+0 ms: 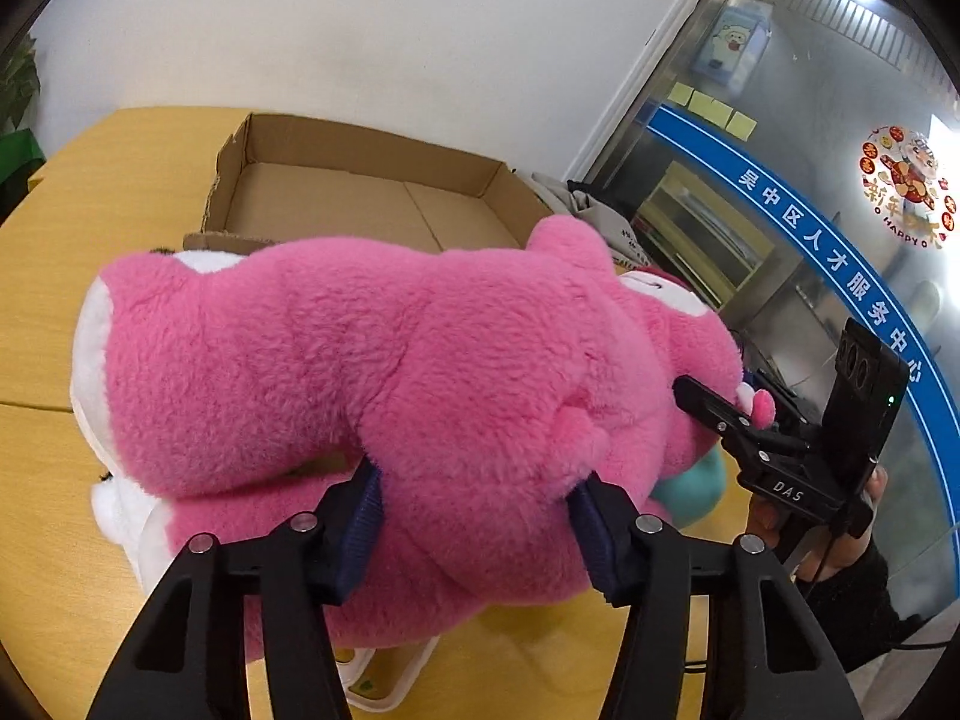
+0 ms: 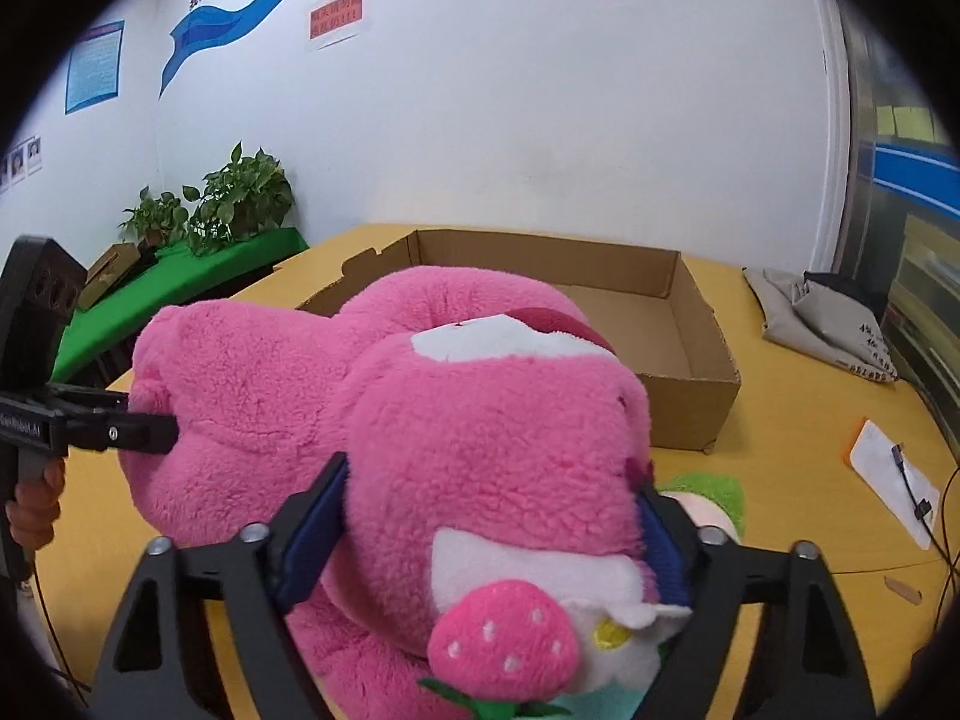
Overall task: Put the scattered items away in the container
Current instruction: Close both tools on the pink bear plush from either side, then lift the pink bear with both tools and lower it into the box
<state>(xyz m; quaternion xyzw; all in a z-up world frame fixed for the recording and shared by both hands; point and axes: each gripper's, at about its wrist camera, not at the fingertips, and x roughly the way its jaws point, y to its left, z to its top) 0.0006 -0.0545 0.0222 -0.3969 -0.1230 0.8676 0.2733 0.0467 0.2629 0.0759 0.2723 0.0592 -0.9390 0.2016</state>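
Observation:
A big pink plush bear (image 1: 390, 360) lies on its side on the yellow table (image 1: 42, 330), just in front of an open cardboard box (image 1: 372, 147). My left gripper (image 1: 480, 510) is shut on a thick pink part of its body, the blue pads (image 1: 360, 516) pressed into the fur. My right gripper (image 2: 489, 534) is shut on the bear's head (image 2: 480, 450), above a pink strawberry (image 2: 504, 642) sewn to it. Each view shows the other gripper's finger touching the bear from the side: the right gripper (image 1: 702, 399) and the left gripper (image 2: 144, 432). The box (image 2: 690, 414) holds nothing.
A green and teal plush (image 2: 708, 492) lies partly hidden under the bear's head. A grey cloth bag (image 2: 822, 324) sits right of the box, a white card (image 2: 894, 480) and cables near the table's right edge. Potted plants (image 2: 240, 204) stand on a green shelf at the back left.

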